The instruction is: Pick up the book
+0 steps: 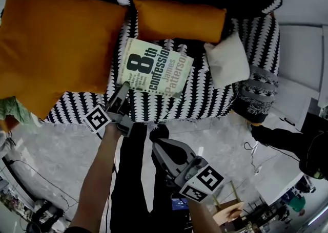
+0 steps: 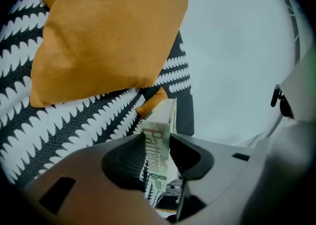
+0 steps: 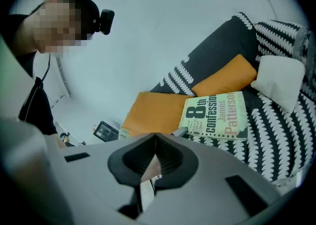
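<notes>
The left tool (image 2: 157, 140) clamps the flat, rectangular paperback book (image 1: 156, 67) over a feather-patterned throw (image 1: 205, 99); the right tool (image 3: 155, 145) is clenched, empty.

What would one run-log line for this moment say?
left gripper: shut on book | right gripper: shut, empty | under book: patterned sofa cover

Matt paper book (image 1: 155, 68) — woven cloth cushion (image 1: 51, 47)
</notes>
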Motion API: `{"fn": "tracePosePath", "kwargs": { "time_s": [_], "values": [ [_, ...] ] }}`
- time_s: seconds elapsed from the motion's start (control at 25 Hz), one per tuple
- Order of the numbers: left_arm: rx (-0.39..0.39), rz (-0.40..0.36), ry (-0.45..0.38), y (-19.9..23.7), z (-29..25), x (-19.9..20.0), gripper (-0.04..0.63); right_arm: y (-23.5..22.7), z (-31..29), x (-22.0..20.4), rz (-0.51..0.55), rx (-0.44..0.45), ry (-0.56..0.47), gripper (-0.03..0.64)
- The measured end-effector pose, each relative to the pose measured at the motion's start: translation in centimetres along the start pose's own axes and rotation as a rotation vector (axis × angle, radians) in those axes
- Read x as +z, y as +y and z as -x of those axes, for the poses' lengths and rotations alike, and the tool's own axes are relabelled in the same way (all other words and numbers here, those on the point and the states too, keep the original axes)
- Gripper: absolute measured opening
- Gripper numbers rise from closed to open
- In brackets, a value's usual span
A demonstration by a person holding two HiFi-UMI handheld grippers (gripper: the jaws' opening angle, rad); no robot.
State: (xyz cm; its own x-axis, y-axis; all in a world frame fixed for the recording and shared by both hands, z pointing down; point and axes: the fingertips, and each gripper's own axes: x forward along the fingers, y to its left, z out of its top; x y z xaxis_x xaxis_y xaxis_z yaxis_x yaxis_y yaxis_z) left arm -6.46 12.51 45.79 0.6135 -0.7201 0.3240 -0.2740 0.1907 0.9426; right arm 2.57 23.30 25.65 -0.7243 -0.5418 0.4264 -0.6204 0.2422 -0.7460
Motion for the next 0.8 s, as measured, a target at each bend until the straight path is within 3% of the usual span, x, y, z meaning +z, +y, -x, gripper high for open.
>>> {"fn": "tracePosePath", "kwargs": {
  "time_s": [0.8],
  "values": [
    [-0.207,0.083,-0.108,-13.6,2.7,0.9,0.163,3.0,6.4,4.6,0.069,-0.013,-0.081,0.017]
  ]
}}
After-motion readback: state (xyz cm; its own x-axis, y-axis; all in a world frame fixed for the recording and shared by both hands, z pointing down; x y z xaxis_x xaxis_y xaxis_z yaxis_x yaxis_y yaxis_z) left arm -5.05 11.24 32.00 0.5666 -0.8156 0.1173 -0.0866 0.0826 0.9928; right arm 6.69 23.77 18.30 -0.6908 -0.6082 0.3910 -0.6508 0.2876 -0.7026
